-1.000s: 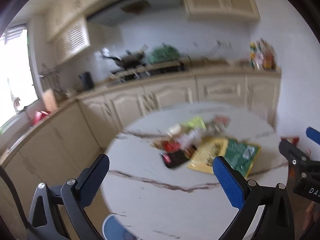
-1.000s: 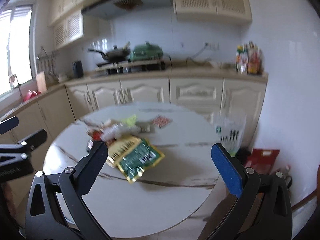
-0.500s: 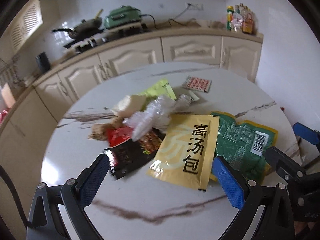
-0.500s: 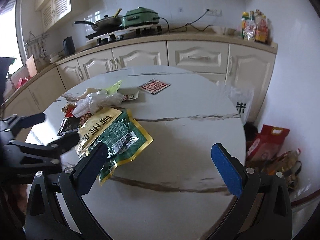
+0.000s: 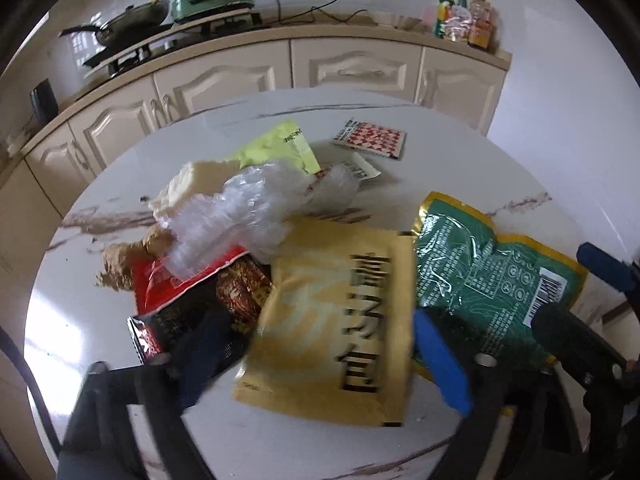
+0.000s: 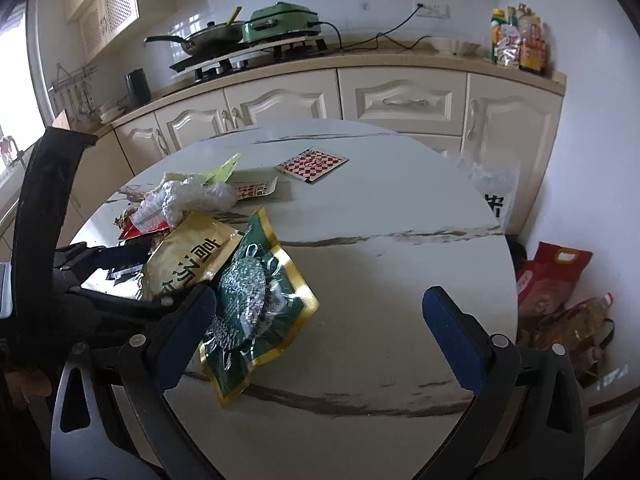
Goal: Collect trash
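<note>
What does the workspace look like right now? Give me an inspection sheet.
Surface: round marble table, wrappers heaped on its left.
Job's things: yellow pouch overlapping green pouch; clear plastic; red wrapper; checkered packet apart.
Clutter: nothing seen.
Grippers: left hand-held gripper closing astride the yellow pouch, pads not yet pressing; right hand-held gripper open, empty.
Cables: black cord on counter.
Surroundings: cabinets, bags on floor.

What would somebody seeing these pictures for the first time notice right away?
A heap of wrappers on the round white marble table: a large yellow pouch with black characters lies at the near edge, between the closing left gripper, and overlaps a shiny green packet with a gold border. Behind them sits crumpled clear plastic, and a red-and-white checkered packet lies apart farther back.
</note>
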### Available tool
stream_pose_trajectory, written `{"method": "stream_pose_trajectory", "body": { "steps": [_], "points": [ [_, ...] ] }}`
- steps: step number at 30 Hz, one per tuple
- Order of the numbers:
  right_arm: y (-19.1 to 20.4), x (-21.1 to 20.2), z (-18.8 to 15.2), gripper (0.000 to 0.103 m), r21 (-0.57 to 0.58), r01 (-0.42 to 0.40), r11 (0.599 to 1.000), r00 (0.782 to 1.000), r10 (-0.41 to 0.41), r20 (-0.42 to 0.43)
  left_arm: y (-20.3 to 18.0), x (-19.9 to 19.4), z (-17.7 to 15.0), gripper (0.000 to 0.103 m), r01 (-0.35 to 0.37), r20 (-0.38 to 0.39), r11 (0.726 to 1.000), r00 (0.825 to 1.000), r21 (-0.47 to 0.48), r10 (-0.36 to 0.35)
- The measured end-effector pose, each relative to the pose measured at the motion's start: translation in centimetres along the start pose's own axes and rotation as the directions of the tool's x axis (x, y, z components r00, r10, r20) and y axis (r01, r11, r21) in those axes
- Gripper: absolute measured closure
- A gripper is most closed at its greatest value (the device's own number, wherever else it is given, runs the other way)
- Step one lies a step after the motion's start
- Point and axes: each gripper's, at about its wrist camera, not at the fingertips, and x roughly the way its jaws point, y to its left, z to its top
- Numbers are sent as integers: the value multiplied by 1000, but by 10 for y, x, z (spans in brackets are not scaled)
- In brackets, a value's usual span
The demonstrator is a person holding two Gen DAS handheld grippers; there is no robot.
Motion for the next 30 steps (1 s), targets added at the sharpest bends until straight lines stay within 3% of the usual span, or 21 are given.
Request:
{"method": "stream_pose_trajectory", "body": {
  "steps": [10,20,25,28,30],
  "points": [
    [1,0,-1,0,15,-17,1000,1000,17,-13,12,-11,-17,38,6,18,1000,1000,5,-6],
    [17,8,1,0,-25,-19,1000,999,18,-34,36,-70,-64,42,-21,9,997,1000,-73,22],
    [26,23,7,0,-51,-83,995,992,78,-96,55,-97,-90,41,-11,2,991,1000,-132,12],
    [25,23,6,11,-15,-115,993,989,113,-94,64,-110,-99,40,-24,0,989,1000,-144,24],
    [26,18,6,36,3,-121,993,990,121,-69,69,-117,-104,40,-39,-1,988,999,-152,40]
  ]
}}
